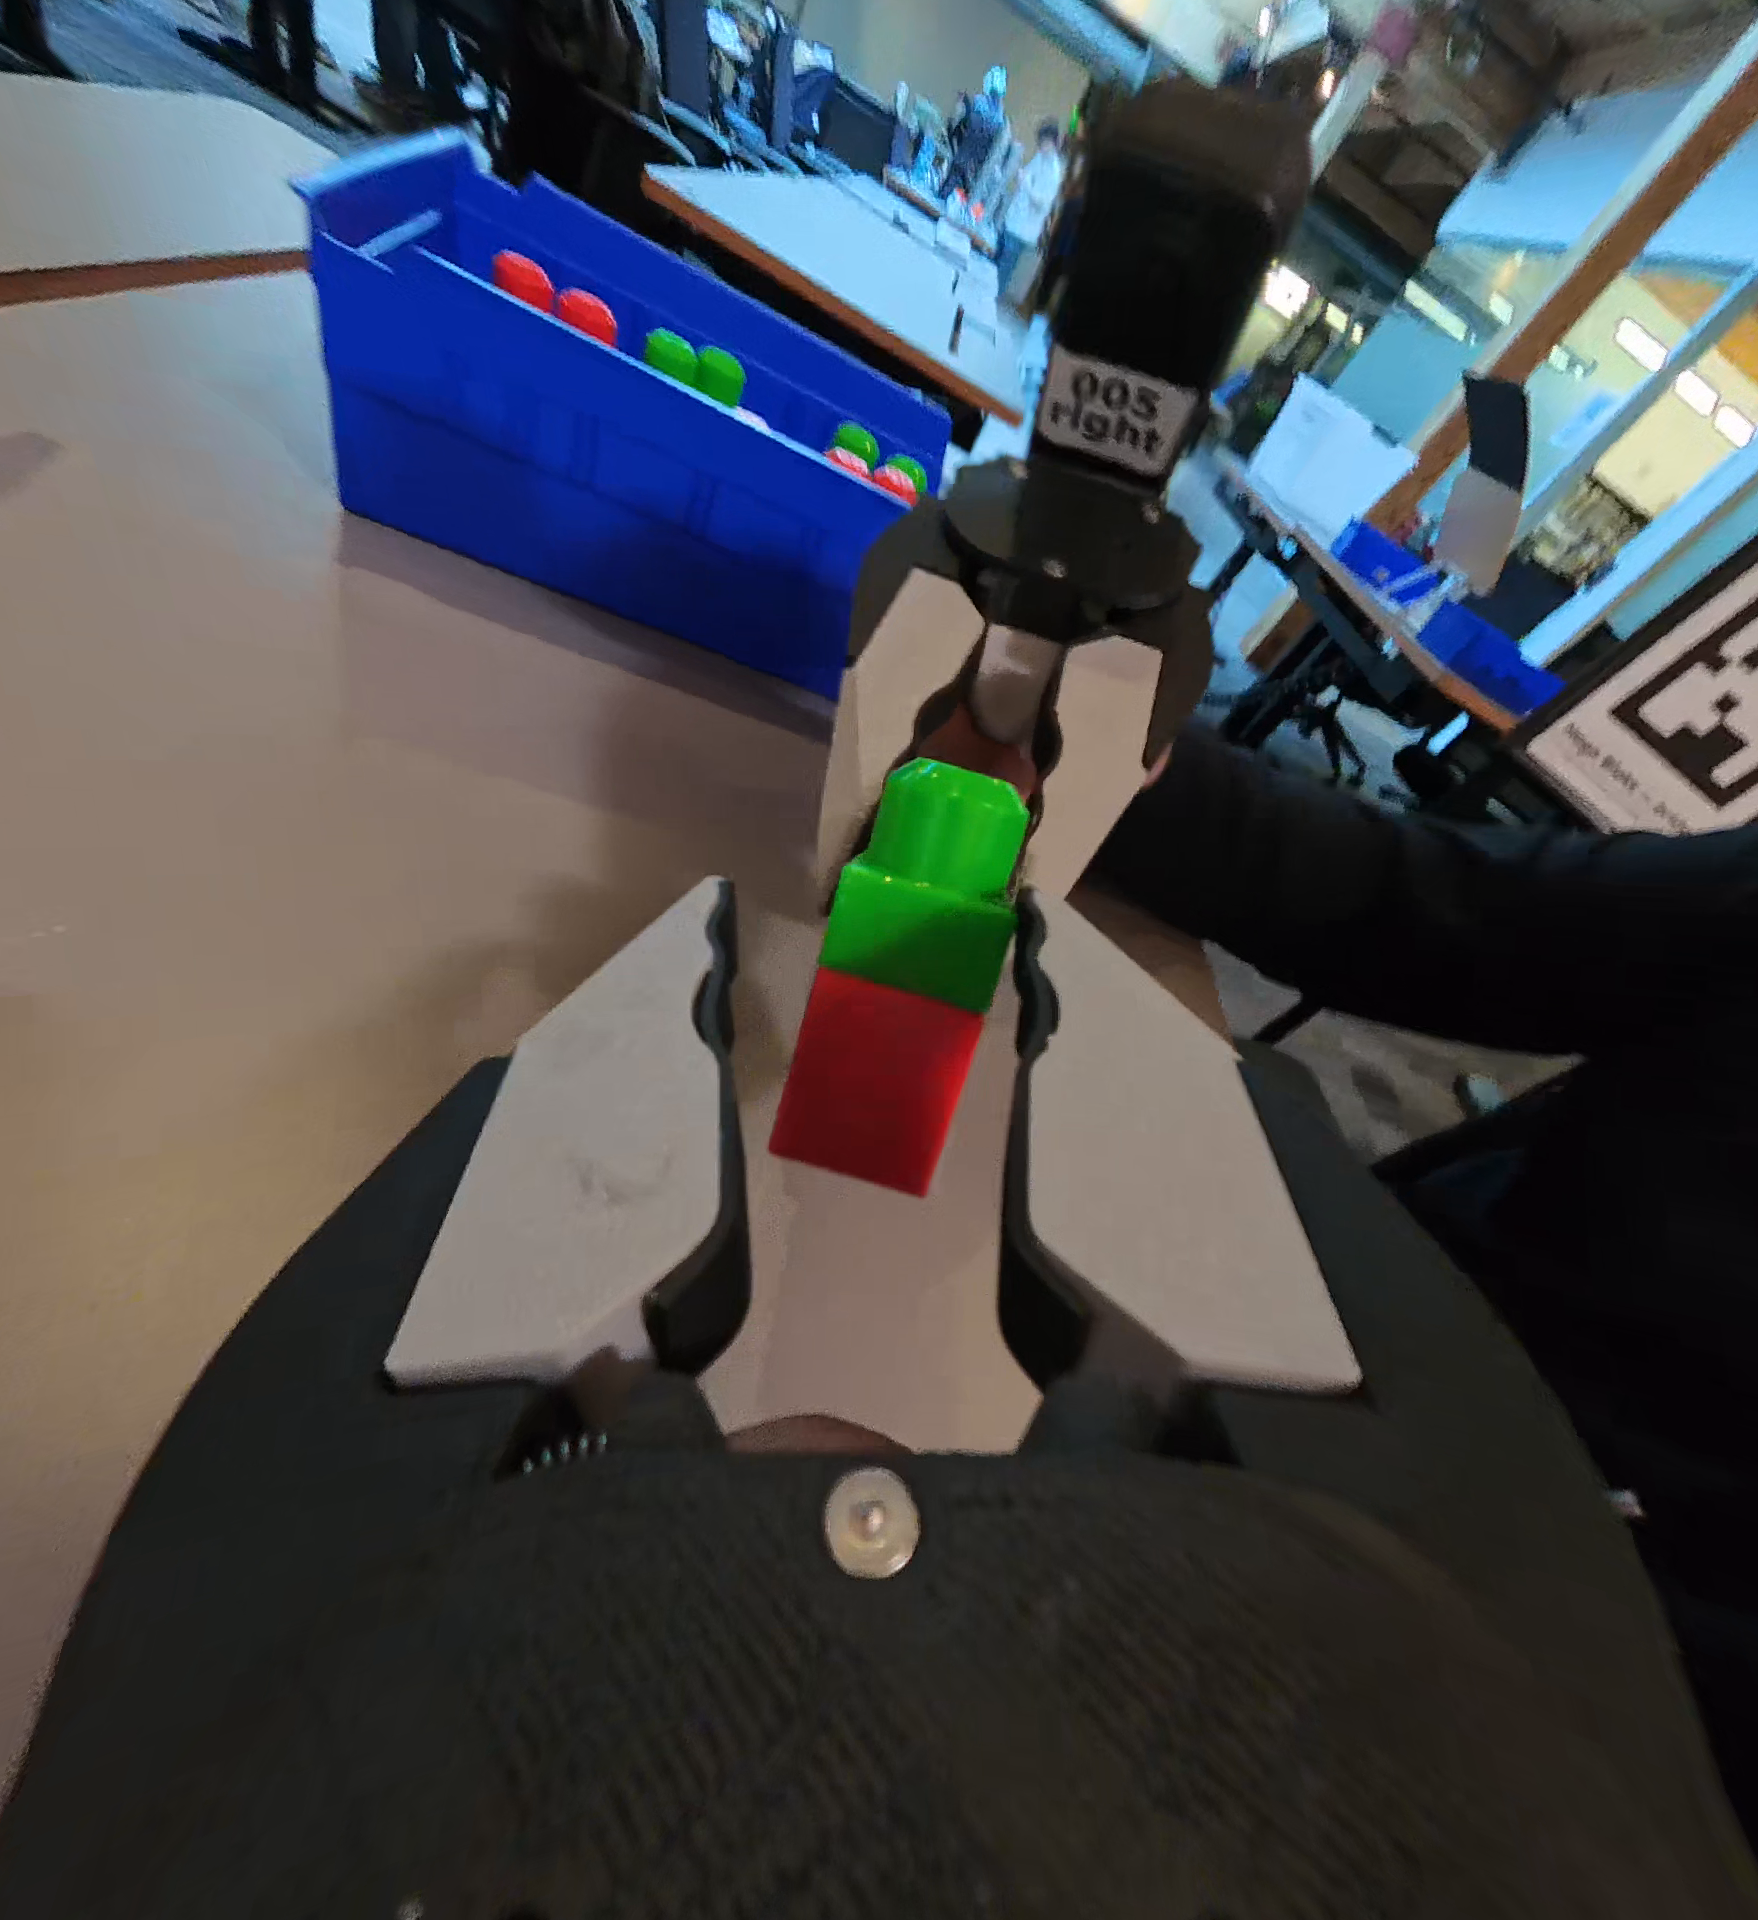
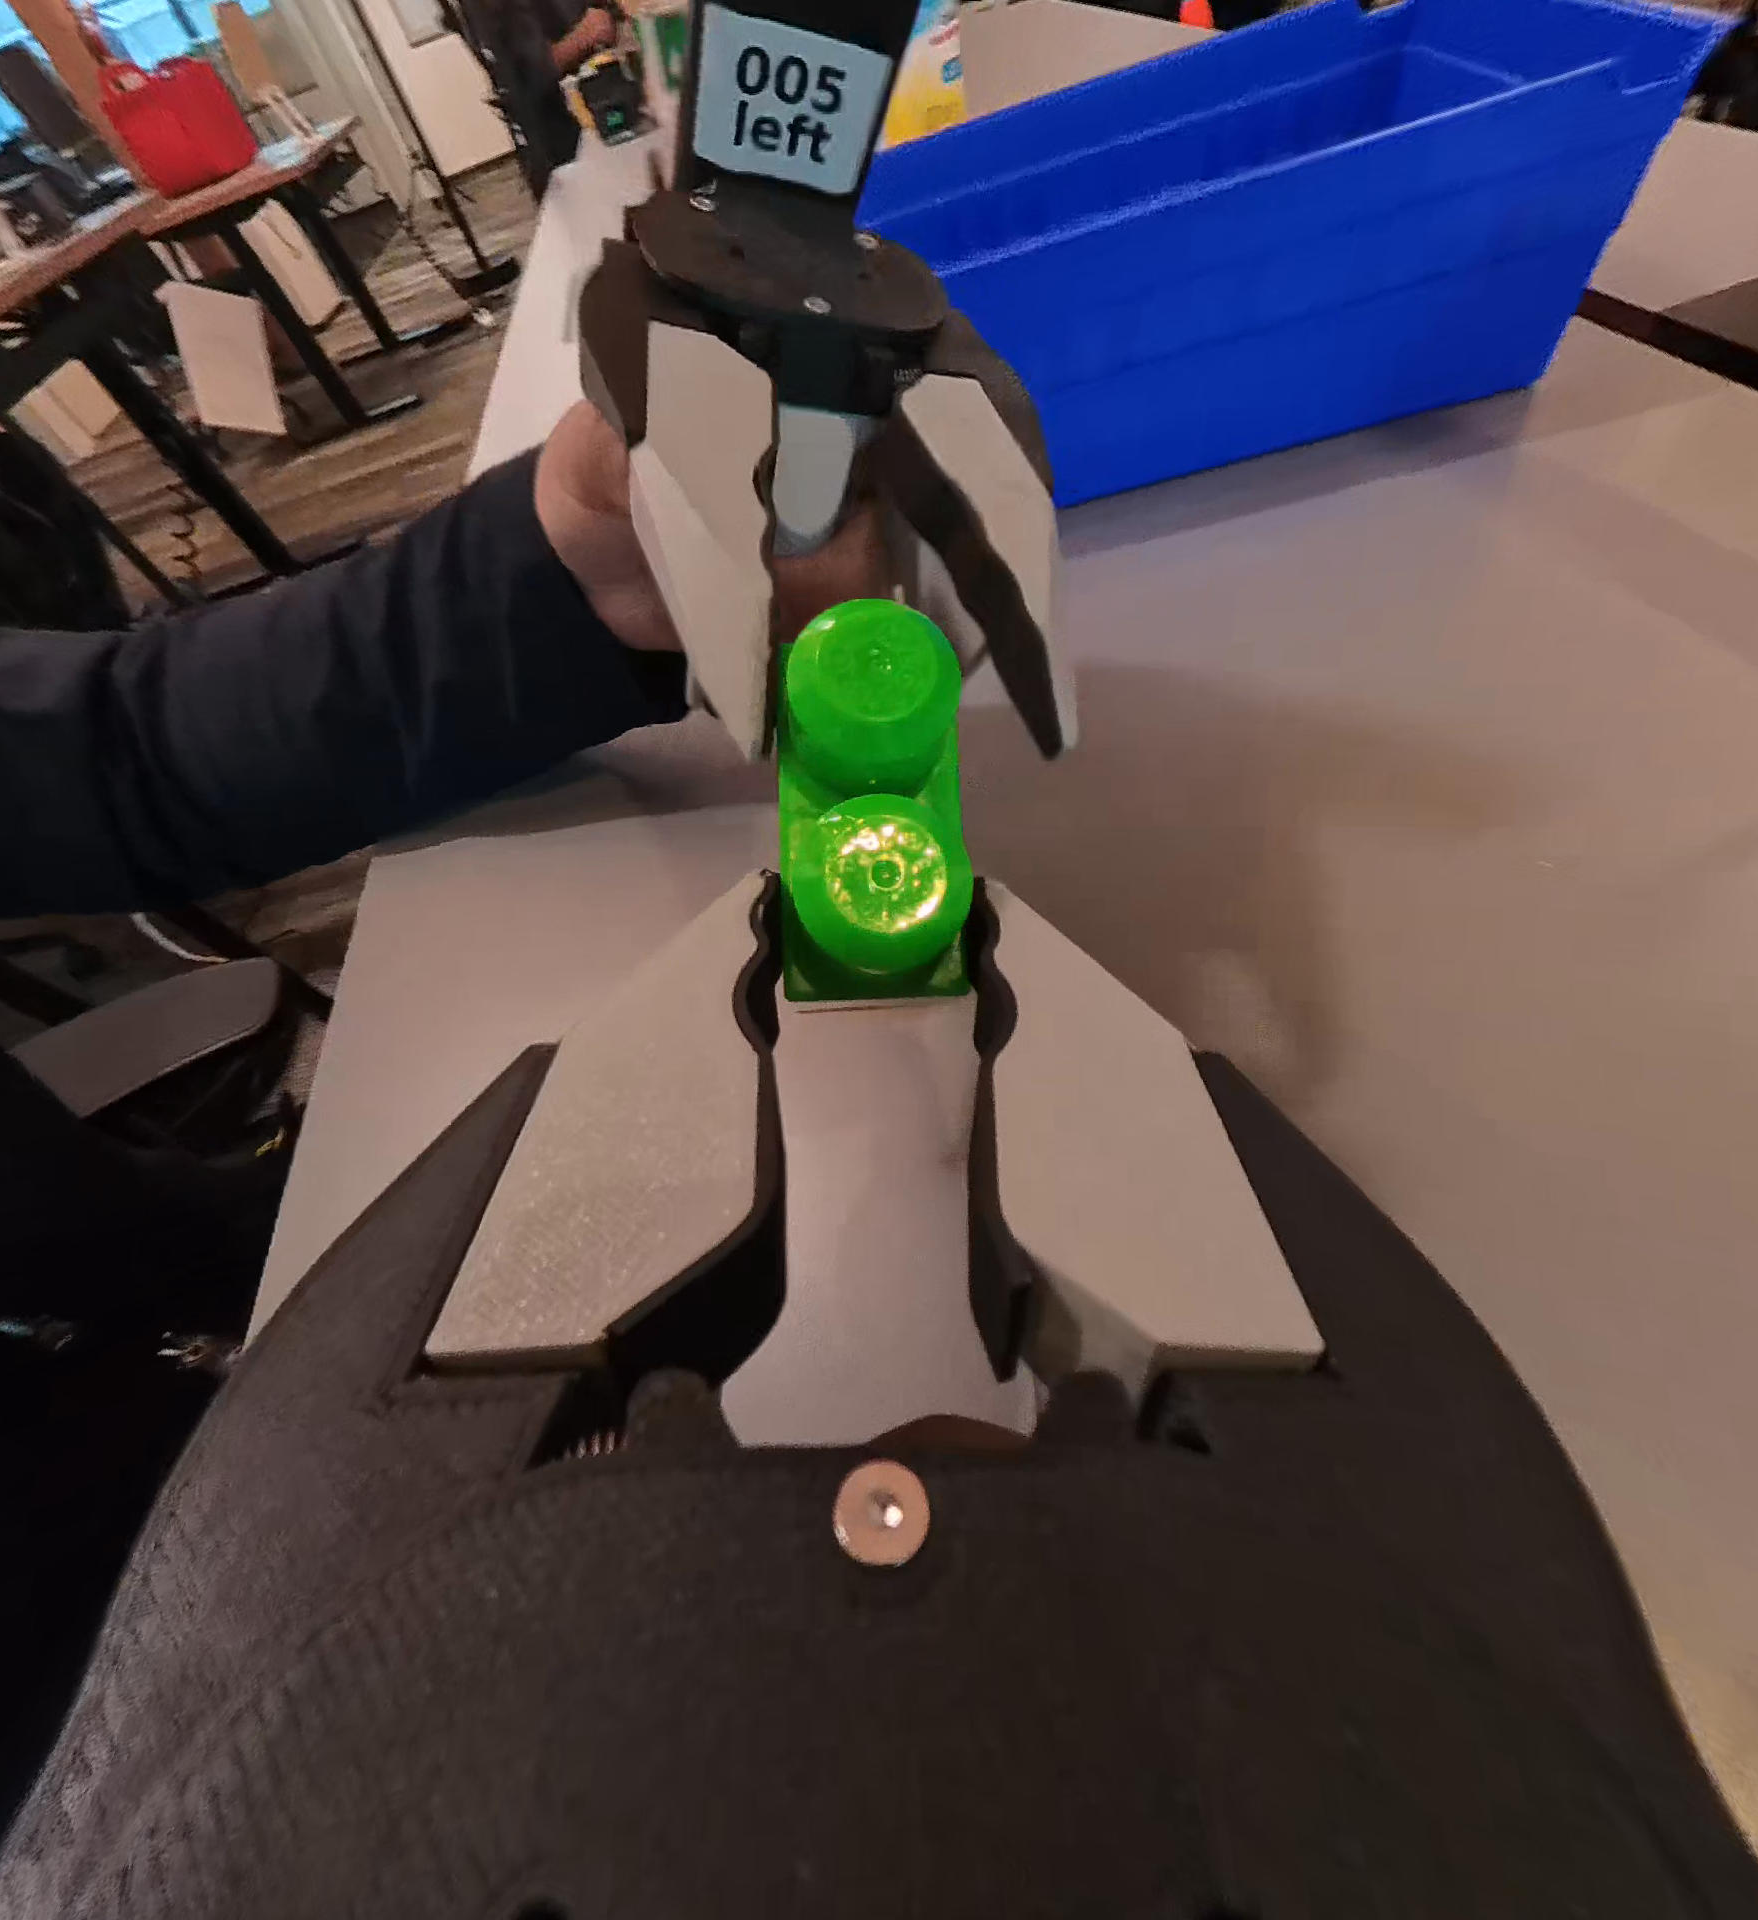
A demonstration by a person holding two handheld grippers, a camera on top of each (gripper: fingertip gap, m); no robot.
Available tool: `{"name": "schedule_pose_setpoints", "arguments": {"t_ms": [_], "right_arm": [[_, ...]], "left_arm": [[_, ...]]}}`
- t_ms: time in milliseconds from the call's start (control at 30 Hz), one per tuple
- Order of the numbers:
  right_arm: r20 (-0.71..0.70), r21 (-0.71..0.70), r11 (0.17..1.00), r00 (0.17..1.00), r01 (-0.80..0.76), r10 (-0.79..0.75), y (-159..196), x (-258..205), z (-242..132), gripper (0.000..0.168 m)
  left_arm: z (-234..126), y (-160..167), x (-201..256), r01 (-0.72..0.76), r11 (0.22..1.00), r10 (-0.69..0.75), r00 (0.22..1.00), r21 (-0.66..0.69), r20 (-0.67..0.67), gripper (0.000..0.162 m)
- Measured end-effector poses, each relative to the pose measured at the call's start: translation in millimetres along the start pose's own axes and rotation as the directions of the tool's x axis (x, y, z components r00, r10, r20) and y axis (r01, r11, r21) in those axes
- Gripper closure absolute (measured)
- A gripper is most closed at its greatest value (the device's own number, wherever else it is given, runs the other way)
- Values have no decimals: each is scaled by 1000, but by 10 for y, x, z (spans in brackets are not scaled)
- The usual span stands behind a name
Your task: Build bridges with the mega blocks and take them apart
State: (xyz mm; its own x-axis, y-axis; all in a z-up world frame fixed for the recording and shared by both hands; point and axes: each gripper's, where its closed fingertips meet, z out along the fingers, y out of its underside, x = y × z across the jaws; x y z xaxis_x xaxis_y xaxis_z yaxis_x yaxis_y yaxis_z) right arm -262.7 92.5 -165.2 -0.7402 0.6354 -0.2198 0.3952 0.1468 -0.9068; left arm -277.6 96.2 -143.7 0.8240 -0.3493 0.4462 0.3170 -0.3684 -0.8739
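Green block (image 2: 875, 800): glossy moulded plastic, studs caught glare. Red block (image 1: 870, 1081): smooth plastic, duller sheen. Blue bin (image 1: 584, 457): hard plastic, slight gloss. Table (image 1: 127, 831): smooth matt laminate, pale beige. Right gripper (image 2: 873, 935) body: black, ridged printed-looking texture; finger faces matt grey, finely grained; shiny metal screw at centre. Left gripper (image 1: 870, 925): same finish. Sleeve (image 2: 283, 727): dark matt cloth.

Two-stud block (image 2: 875, 831) between right fingers (image 2: 729, 935), far end between left fingers (image 2: 719, 582) opposite. Second block (image 1: 880, 1081) stacked under it, between left fingers. Bin (image 1: 584, 488) on tabletop (image 1: 179, 831) beyond, loose blocks (image 1: 693, 364) inside.
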Motion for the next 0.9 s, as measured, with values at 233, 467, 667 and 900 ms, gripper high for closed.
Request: {"name": "schedule_pose_setpoints", "arguments": {"t_ms": [233, 467, 667, 900], "right_arm": [[-195, 19, 999, 980, -44, 46, -89, 98, -445, 136], [-450, 78, 997, 893, 15, 21, -440, 79, -1996, 136], [-602, -50, 996, 798, -74, 29, 83, 328, -2920, 136], [-588, -261, 952, 809, -162, -24, 822, 648, -2975, 135]], "left_arm": [[-261, -170, -348, 74, 986, -92, 989, 148, 115, 115], [-278, -150, -442, 103, 983, -126, 980, 151, 153, 114], [-235, -137, -406, 86, 988, -107, 982, 132, 158, 115], [-189, -52, -448, 94, 991, -110, 979, 97, 173, 115]]}}
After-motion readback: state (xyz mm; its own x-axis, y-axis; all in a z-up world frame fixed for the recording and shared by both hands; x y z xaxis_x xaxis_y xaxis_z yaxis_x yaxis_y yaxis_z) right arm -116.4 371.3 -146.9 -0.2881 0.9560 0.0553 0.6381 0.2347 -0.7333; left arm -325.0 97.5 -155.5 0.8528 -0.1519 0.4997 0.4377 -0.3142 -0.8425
